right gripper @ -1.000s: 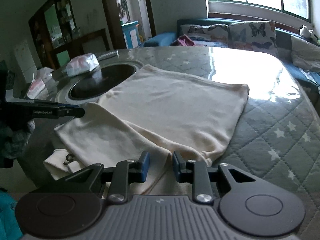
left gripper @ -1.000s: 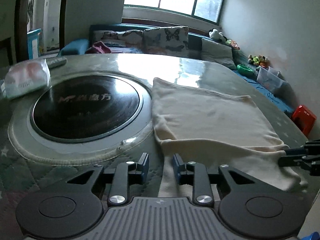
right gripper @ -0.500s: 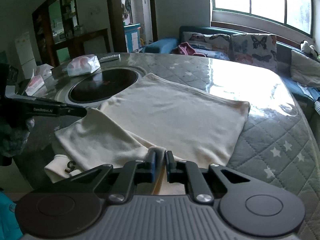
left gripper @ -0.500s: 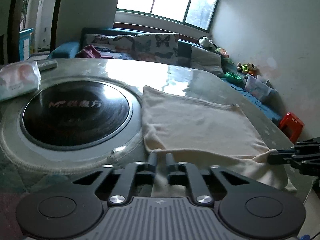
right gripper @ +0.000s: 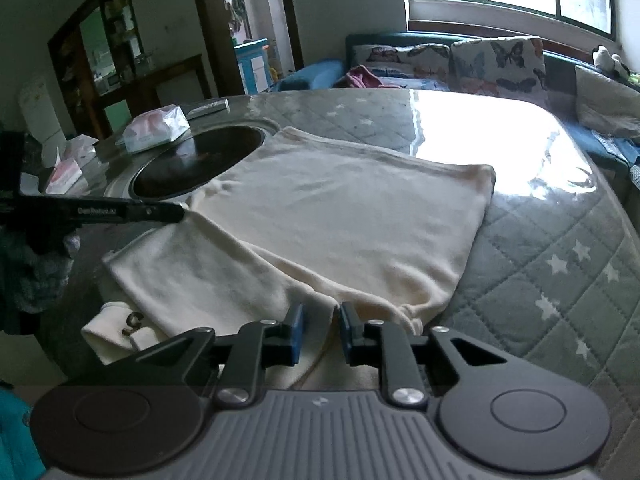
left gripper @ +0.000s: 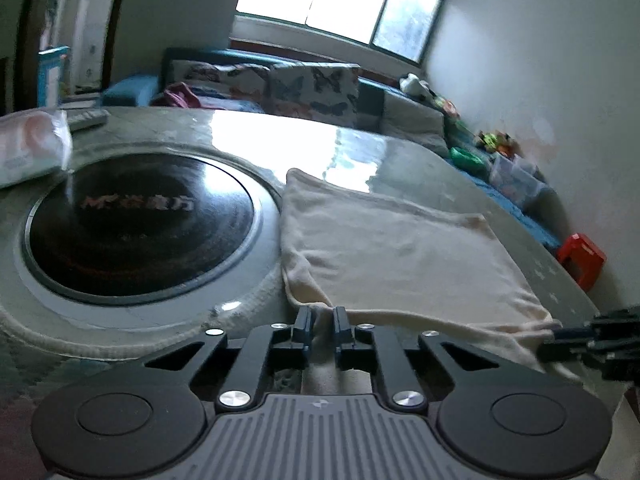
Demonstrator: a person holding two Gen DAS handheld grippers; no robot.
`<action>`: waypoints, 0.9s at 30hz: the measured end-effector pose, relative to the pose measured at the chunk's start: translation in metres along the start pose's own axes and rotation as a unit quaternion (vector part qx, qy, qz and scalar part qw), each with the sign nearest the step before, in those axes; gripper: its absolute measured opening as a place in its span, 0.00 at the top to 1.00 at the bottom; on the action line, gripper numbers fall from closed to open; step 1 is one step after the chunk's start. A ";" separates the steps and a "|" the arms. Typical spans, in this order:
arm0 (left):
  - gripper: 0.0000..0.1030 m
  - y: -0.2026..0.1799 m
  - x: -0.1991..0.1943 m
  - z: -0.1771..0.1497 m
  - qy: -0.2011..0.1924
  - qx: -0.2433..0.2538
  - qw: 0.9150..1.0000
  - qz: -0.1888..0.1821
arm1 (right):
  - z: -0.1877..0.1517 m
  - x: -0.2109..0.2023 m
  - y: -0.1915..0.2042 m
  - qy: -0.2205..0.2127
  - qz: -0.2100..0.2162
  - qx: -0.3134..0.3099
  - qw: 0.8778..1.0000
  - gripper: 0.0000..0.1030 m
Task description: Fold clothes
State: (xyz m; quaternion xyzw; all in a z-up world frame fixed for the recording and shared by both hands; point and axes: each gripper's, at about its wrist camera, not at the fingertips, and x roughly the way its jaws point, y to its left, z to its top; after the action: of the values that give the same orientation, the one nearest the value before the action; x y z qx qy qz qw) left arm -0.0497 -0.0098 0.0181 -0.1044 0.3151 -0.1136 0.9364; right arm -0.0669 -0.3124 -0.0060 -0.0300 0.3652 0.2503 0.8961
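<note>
A cream garment point(left gripper: 392, 248) lies spread flat on the table, its far part smooth, one sleeve and cuff point(right gripper: 120, 328) hanging off the near edge. My left gripper point(left gripper: 320, 316) is at the garment's near left corner; its jaws are closing with a fold of cloth between the pads. My right gripper point(right gripper: 322, 312) is shut on a ridge of cloth at the near right corner. Each gripper shows in the other's view: the right one point(left gripper: 560, 344) at the cloth's right end, the left one point(right gripper: 180, 212) at its left edge.
A round black cooktop point(left gripper: 140, 224) is set in the table left of the garment. Beyond it lie a tissue pack point(left gripper: 28, 148) and a remote point(left gripper: 86, 118). A quilted star cover point(right gripper: 560, 260) under glossy film tops the table. A sofa point(right gripper: 496, 56) and red stool point(left gripper: 580, 256) stand beyond.
Both grippers went from open jaws around the garment's near edge to jaws closed on it. The near edge is bunched up between the fingers. The left view has tilted slightly.
</note>
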 end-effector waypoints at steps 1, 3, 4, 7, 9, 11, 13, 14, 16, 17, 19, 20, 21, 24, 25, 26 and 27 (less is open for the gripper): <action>0.90 0.000 -0.004 0.001 -0.010 -0.003 1.000 0.000 | 0.000 -0.001 0.002 -0.006 -0.003 -0.005 1.000 0.92; 0.90 0.002 -0.009 0.000 -0.020 -0.013 1.000 0.000 | 0.002 -0.006 0.006 -0.021 -0.005 -0.012 1.000 0.93; 0.90 0.004 -0.009 -0.001 -0.019 -0.020 1.000 0.000 | 0.003 -0.008 0.007 -0.028 -0.005 -0.015 0.999 0.93; 0.89 0.010 -0.003 -0.005 -0.007 -0.036 0.999 0.007 | 0.000 0.001 0.002 -0.018 -0.019 -0.010 1.000 0.93; 0.87 0.012 -0.001 -0.005 0.000 -0.041 0.999 0.013 | -0.002 0.006 -0.002 -0.011 -0.024 -0.004 1.000 0.92; 0.85 0.012 -0.004 -0.002 0.000 -0.037 0.999 0.016 | -0.003 0.001 -0.003 -0.016 -0.021 0.002 1.000 0.91; 0.85 0.010 -0.008 0.003 -0.003 -0.026 0.999 0.025 | -0.001 -0.007 0.000 -0.027 -0.027 -0.005 0.999 0.91; 0.86 0.008 -0.010 0.006 -0.005 -0.019 1.000 0.024 | 0.000 -0.011 0.002 -0.031 -0.025 -0.012 0.999 0.90; 0.86 0.002 -0.017 0.010 -0.010 -0.004 1.000 0.011 | 0.003 -0.017 0.008 -0.033 -0.011 -0.028 0.999 0.90; 0.86 -0.003 -0.020 0.011 -0.010 0.004 1.000 -0.005 | 0.005 -0.017 0.011 -0.029 0.000 -0.035 0.999 0.90; 0.86 -0.016 -0.024 0.008 -0.004 0.026 0.999 -0.036 | 0.005 -0.015 0.019 -0.019 0.019 -0.050 0.998 0.91; 0.86 -0.023 -0.023 0.005 0.002 0.036 0.998 -0.047 | 0.005 -0.014 0.023 -0.015 0.026 -0.057 0.998 0.90; 0.86 -0.029 -0.022 0.002 0.010 0.047 0.997 -0.057 | 0.004 -0.011 0.027 -0.011 0.030 -0.063 0.997 0.90; 0.86 -0.044 -0.014 -0.011 0.033 0.077 0.994 -0.075 | 0.000 -0.006 0.031 0.000 0.036 -0.071 0.997 0.90; 0.86 -0.047 -0.012 -0.015 0.040 0.086 0.992 -0.078 | -0.003 -0.004 0.032 0.006 0.036 -0.073 0.997 0.90; 0.86 -0.051 -0.009 -0.020 0.048 0.095 0.991 -0.080 | -0.006 -0.004 0.033 0.011 0.034 -0.074 0.997 0.90; 0.86 -0.053 -0.008 -0.023 0.050 0.103 0.990 -0.081 | -0.009 -0.004 0.032 0.017 0.031 -0.074 0.997 0.90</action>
State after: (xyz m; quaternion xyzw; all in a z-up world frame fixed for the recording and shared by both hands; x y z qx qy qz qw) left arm -0.0776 -0.0607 0.0184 -0.0273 0.3384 -0.2259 0.9131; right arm -0.0897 -0.2886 -0.0056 -0.0895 0.3614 0.3034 0.8771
